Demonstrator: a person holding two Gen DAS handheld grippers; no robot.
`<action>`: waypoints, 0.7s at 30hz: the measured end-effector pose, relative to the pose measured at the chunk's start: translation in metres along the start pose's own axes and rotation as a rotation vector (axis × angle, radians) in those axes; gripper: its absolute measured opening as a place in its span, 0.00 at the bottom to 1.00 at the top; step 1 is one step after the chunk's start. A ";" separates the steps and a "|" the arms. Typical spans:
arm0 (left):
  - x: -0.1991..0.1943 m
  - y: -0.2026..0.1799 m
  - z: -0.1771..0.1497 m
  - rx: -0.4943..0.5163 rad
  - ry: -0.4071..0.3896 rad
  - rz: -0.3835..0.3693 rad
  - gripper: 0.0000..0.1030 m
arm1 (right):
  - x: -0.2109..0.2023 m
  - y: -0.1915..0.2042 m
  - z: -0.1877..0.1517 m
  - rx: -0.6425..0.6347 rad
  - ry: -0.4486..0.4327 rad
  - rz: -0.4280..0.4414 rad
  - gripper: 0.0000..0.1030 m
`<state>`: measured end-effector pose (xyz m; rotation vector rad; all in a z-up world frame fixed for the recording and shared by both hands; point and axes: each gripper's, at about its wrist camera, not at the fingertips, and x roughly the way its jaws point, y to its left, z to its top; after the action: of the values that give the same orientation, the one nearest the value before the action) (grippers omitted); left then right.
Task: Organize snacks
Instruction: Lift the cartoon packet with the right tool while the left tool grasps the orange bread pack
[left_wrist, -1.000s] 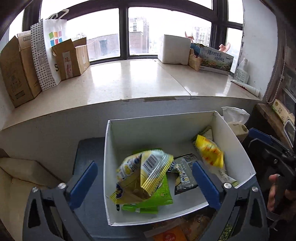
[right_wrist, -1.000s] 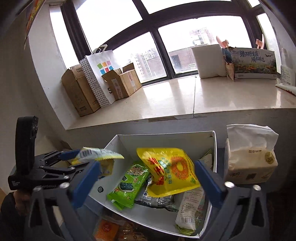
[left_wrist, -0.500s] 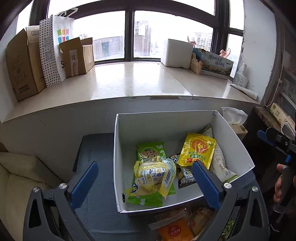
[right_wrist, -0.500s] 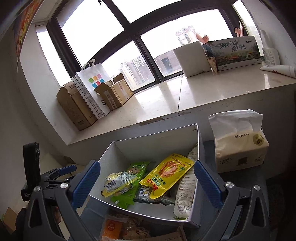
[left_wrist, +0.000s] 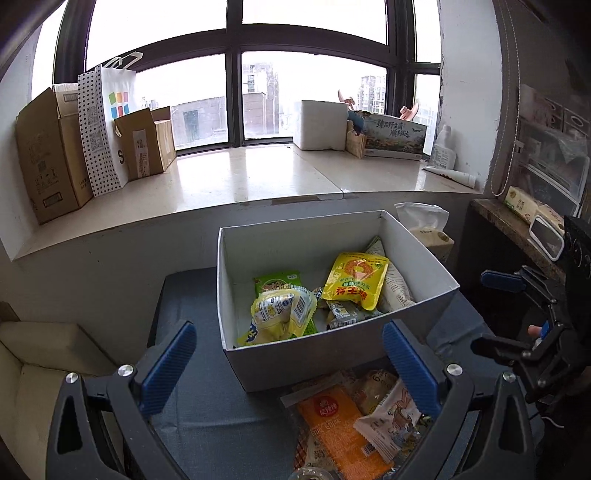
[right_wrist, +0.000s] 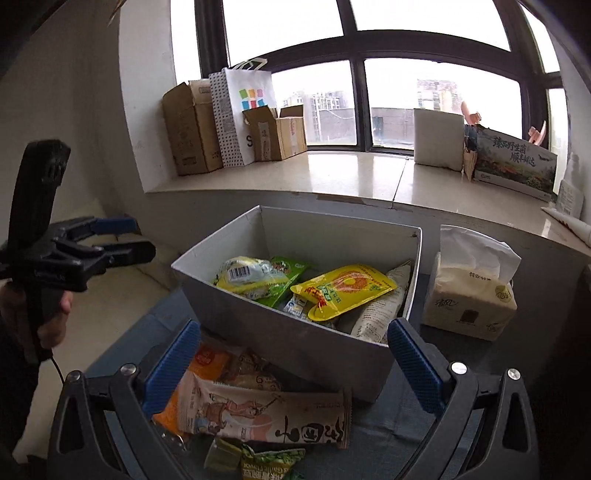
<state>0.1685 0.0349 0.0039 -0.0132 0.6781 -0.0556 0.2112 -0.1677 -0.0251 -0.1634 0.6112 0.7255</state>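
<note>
A white box (left_wrist: 332, 354) (right_wrist: 280, 332) stands on a dark blue surface. Inside lie a yellow barcode packet (left_wrist: 282, 312) (right_wrist: 243, 275), a green packet (left_wrist: 277, 282), a yellow-orange pouch (left_wrist: 354, 278) (right_wrist: 343, 291) and a pale long packet (right_wrist: 384, 306). In front of the box lies a loose pile with an orange packet (left_wrist: 332, 424) (right_wrist: 210, 365) and a beige illustrated packet (right_wrist: 266, 413) (left_wrist: 391, 417). My left gripper (left_wrist: 288, 365) is open and empty, held back from the box's near wall. My right gripper (right_wrist: 291, 365) is open and empty above the pile.
A tissue pack (right_wrist: 469, 295) (left_wrist: 428, 230) stands right of the box. Behind runs a stone window sill (left_wrist: 240, 177) with cardboard boxes (left_wrist: 48, 155), a dotted paper bag (left_wrist: 107, 125) and a white box (left_wrist: 319, 125). A cream cushion (left_wrist: 44, 362) lies left; a shelf (left_wrist: 517, 225) stands right.
Both grippers let their packets drop into the box, then pulled back and up. The yellow barcode packet and the yellow-orange pouch now rest inside; the pile in front has come into view.
</note>
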 end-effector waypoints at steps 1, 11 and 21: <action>-0.006 -0.002 -0.007 0.000 -0.003 -0.014 1.00 | 0.000 0.007 -0.009 -0.047 0.021 0.001 1.00; -0.039 -0.031 -0.103 -0.019 0.038 -0.091 1.00 | 0.019 0.058 -0.081 -0.588 0.211 -0.066 1.00; -0.046 -0.041 -0.136 -0.009 0.058 -0.125 1.00 | 0.068 0.064 -0.075 -0.854 0.291 0.019 1.00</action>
<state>0.0456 -0.0031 -0.0718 -0.0632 0.7355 -0.1739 0.1734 -0.1064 -0.1212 -1.0670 0.5433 0.9549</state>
